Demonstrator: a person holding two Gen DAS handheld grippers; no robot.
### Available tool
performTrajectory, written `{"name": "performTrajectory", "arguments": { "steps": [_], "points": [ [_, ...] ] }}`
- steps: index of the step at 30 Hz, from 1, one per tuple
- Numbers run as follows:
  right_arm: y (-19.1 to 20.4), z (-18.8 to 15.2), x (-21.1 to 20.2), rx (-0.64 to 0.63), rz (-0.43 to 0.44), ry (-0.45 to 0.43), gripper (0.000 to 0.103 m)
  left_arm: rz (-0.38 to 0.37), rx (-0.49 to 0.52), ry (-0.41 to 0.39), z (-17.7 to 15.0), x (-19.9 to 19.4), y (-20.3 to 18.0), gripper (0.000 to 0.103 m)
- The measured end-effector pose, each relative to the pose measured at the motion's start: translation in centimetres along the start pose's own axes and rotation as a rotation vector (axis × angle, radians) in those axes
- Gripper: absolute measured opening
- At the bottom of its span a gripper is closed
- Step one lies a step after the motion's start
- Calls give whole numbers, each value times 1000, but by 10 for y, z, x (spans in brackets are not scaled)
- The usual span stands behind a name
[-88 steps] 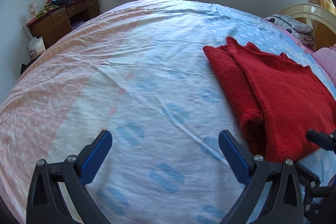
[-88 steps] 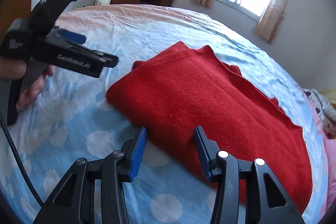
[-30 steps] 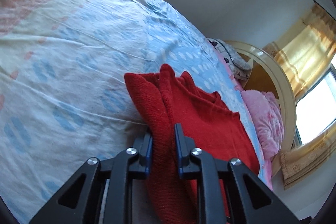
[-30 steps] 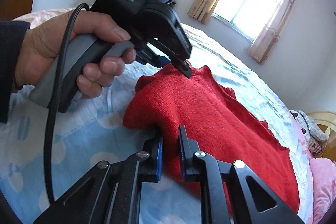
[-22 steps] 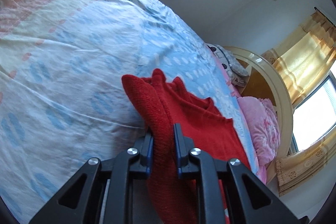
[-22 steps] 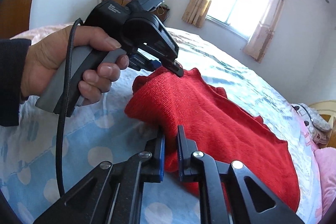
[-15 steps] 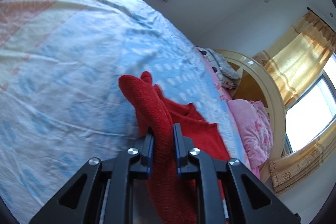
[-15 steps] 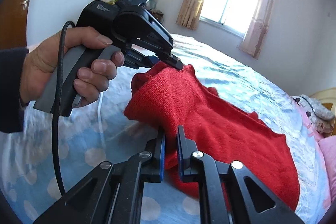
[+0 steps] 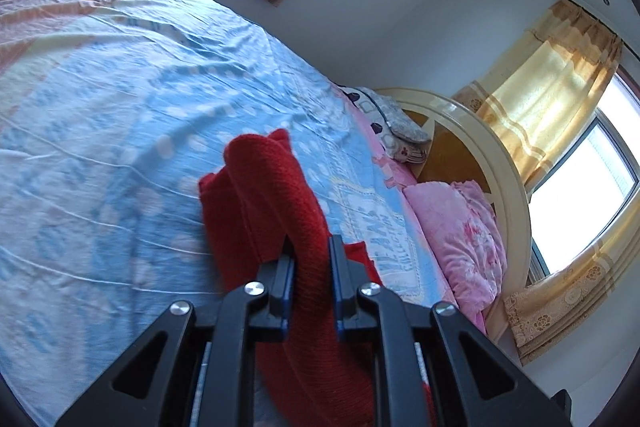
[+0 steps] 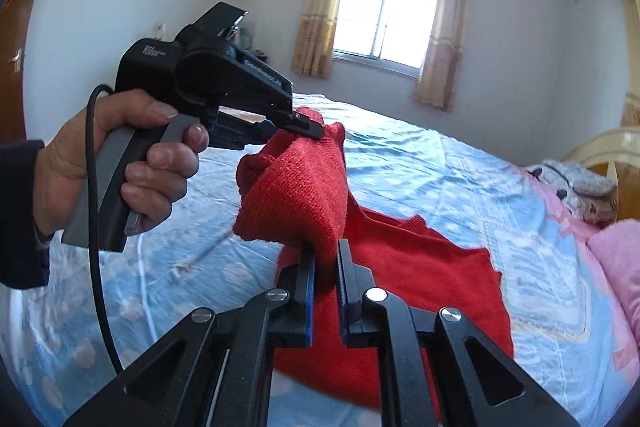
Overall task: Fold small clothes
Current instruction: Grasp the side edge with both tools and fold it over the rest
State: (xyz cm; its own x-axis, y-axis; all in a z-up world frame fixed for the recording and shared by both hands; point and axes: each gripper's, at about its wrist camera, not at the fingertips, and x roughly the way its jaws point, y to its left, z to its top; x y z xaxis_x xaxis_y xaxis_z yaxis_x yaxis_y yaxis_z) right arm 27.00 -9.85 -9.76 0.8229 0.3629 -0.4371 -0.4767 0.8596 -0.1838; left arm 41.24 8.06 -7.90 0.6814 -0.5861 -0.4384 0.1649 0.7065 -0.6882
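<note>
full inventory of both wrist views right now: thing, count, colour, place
red knit garment: 1, red, one edge lifted off the bed, rest lying on it
bed sheet: 1, blue with pale spots, pink band at far side
pink quilt: 1, pink, by headboard
patterned pillow: 1, grey-white, by headboard
headboard: 1, cream
curtained windows: 2, beige and yellow curtains
left gripper: black, shut on garment
right gripper: black, shut on garment
hand: 1, holding the left gripper's handle

black grippers, blue-lined jaws, dark sleeve (image 10: pixel 20 211)
</note>
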Motion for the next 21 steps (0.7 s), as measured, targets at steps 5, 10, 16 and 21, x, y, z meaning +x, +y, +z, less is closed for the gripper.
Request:
{"name": "performTrajectory", "arguments": {
  "steps": [5,10,16,21],
  "points": [
    [-21,-7,-4,28,-6,13,7,-13,44,25,-4,21,-22,15],
    [-47,-15,-8,62,-31,23,7,-27,55,66,-8,51,-40,15],
    [-85,-31,-7,125,-55,62,7,-25,60,128,-21,92,-56,14],
    [-102,-46,-13,152,-73,90,7,-34,78,172,-34,116,-75,14]
  ]
}}
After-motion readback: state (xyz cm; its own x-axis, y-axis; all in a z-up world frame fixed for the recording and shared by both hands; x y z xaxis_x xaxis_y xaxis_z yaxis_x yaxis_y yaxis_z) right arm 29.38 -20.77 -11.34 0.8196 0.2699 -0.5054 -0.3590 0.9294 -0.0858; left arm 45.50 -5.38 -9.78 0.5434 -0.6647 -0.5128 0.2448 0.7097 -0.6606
